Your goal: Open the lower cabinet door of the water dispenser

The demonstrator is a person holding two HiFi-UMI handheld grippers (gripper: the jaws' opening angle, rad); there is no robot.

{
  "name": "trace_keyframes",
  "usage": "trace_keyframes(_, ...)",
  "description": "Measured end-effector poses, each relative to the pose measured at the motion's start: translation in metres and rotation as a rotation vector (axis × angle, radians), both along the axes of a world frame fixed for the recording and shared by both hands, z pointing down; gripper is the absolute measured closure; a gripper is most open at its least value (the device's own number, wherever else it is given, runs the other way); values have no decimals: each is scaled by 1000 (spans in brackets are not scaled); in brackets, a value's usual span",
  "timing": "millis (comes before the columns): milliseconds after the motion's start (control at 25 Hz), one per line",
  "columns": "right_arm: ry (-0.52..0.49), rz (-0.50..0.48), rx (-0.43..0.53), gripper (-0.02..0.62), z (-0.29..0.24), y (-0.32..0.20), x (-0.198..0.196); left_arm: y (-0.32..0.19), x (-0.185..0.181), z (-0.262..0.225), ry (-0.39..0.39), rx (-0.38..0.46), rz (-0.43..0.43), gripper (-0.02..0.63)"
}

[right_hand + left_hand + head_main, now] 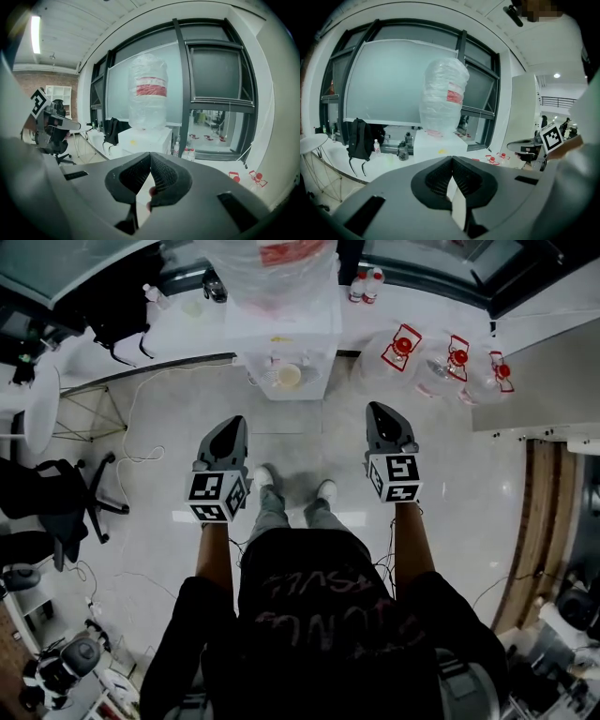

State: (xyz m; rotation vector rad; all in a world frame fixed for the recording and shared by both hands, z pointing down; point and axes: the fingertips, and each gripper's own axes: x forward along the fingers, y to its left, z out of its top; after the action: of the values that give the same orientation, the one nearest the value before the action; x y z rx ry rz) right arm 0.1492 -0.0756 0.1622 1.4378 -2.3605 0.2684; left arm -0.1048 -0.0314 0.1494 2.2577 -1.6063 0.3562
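The white water dispenser (pixel 286 341) stands against the window ledge straight ahead, with a plastic-wrapped bottle (pixel 281 268) on top. Its lower front is barely visible from above. In both gripper views my own jaws hide the part of the dispenser (pixel 439 145) (pixel 145 138) below its top. My left gripper (pixel 232 425) and right gripper (pixel 379 411) are held side by side above the floor, well short of the dispenser. Seen from the left gripper (pixel 452 159) and the right gripper (pixel 150 154), the jaws meet at the tips with nothing between them.
Three clear water jugs with red caps (pixel 403 348) lie right of the dispenser. A black office chair (pixel 66 493) and a white round table (pixel 42 409) stand at the left. A black backpack (pixel 358 139) hangs off the ledge. Cables trail over the tiled floor (pixel 150 442).
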Motion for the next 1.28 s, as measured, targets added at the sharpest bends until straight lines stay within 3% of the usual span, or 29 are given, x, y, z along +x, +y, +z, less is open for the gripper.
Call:
trace_keyframes(560, 19, 174, 3, 581, 9, -28, -54, -54, -67, 34, 70, -25, 122, 595)
trace_keyframes(840, 39, 175, -21, 581, 41, -44, -50, -75, -70, 68, 60, -57, 122, 595)
trace_keyframes(1280, 10, 103, -97, 581, 110, -61, -33, -93, -31, 123, 35, -96, 89, 595)
